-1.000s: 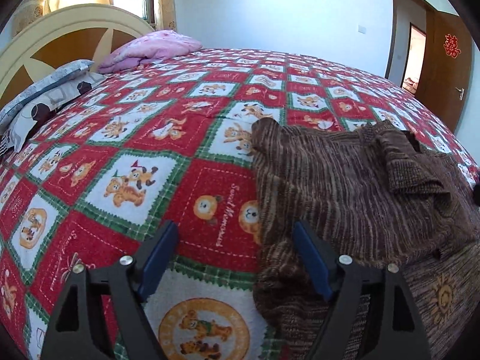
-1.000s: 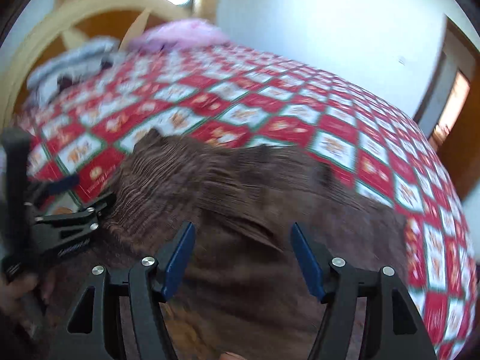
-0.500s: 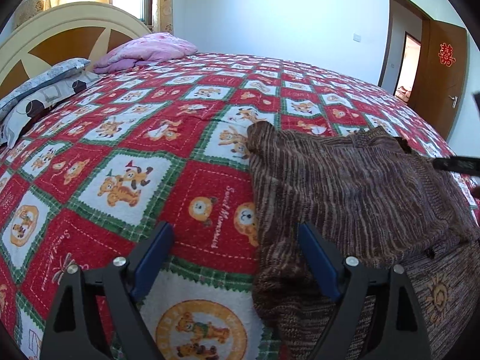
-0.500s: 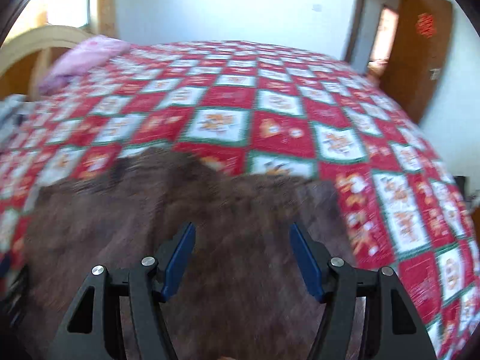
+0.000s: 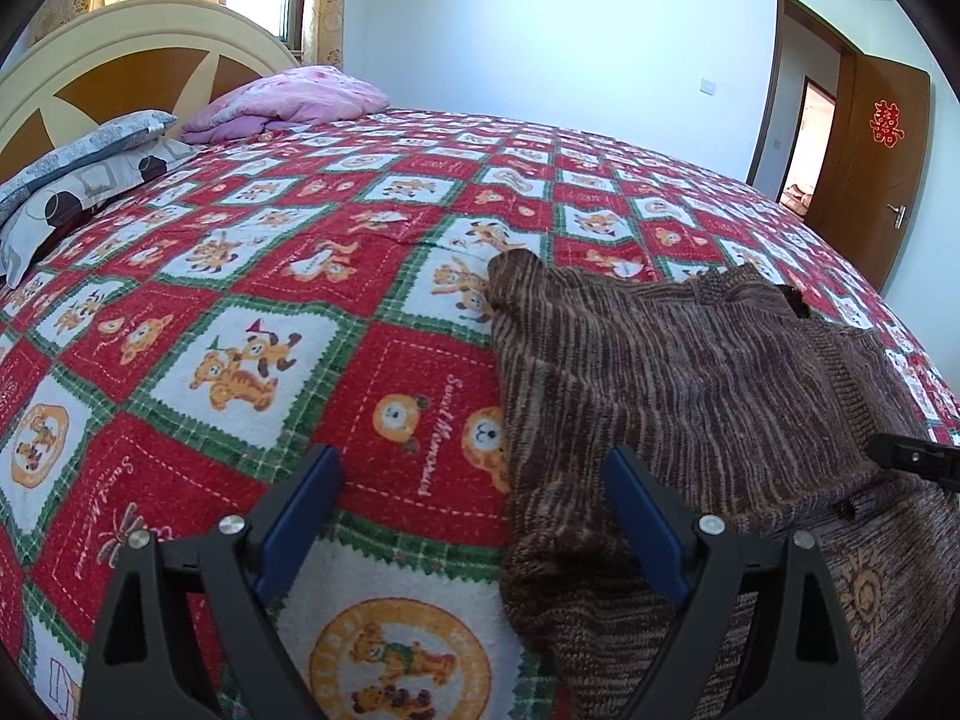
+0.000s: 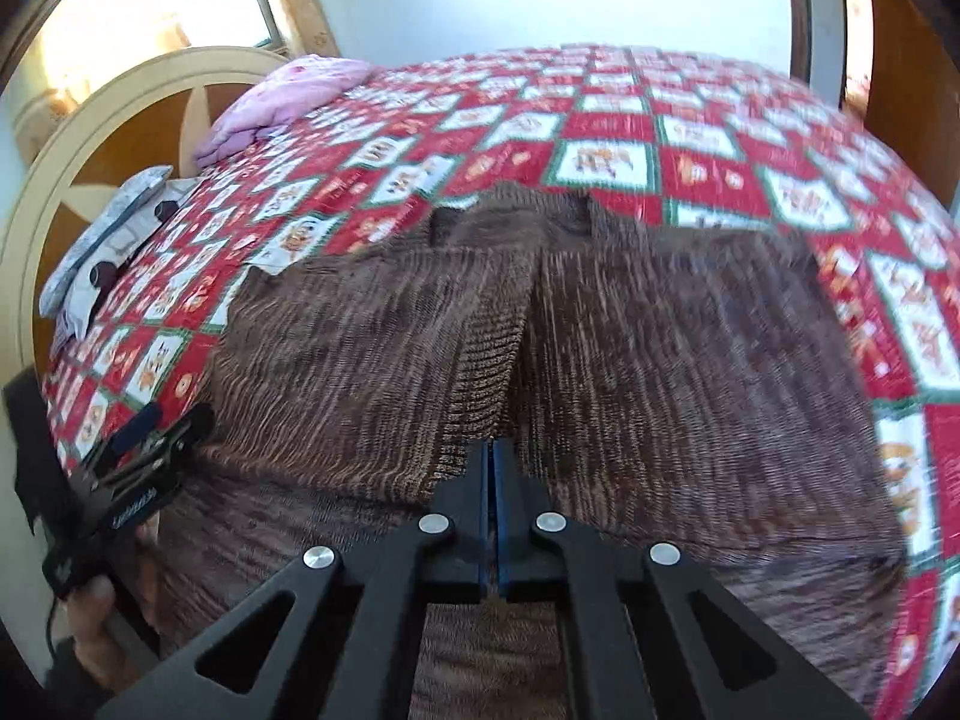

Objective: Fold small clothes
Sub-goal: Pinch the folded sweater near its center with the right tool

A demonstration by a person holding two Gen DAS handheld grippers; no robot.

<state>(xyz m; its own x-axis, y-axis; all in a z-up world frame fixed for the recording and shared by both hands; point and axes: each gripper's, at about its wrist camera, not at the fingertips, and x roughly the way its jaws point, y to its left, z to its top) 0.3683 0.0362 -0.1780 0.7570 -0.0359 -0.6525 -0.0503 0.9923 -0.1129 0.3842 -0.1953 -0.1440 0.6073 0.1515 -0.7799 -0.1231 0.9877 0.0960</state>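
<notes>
A brown striped knitted sweater [image 5: 678,378] lies spread on the red patterned bedspread [image 5: 270,312]. It also fills the middle of the right wrist view [image 6: 660,360]. My left gripper [image 5: 474,510] is open and empty, hovering over the sweater's left edge. My right gripper [image 6: 493,450] has its jaws closed together at the ribbed middle edge of the sweater; whether cloth is pinched between them is not clear. The left gripper also shows in the right wrist view [image 6: 144,438], and the right gripper's tip shows in the left wrist view [image 5: 912,459].
A pink pillow [image 5: 288,102] and a grey patterned pillow [image 5: 78,174] lie by the cream and brown headboard [image 5: 120,60]. A wooden door [image 5: 870,150] stands open at the far right. The bedspread [image 6: 630,120] reaches beyond the sweater.
My right gripper has gone from wide open to closed and swung back over the sweater's ribbed middle. My left gripper has stayed open, almost in place.
</notes>
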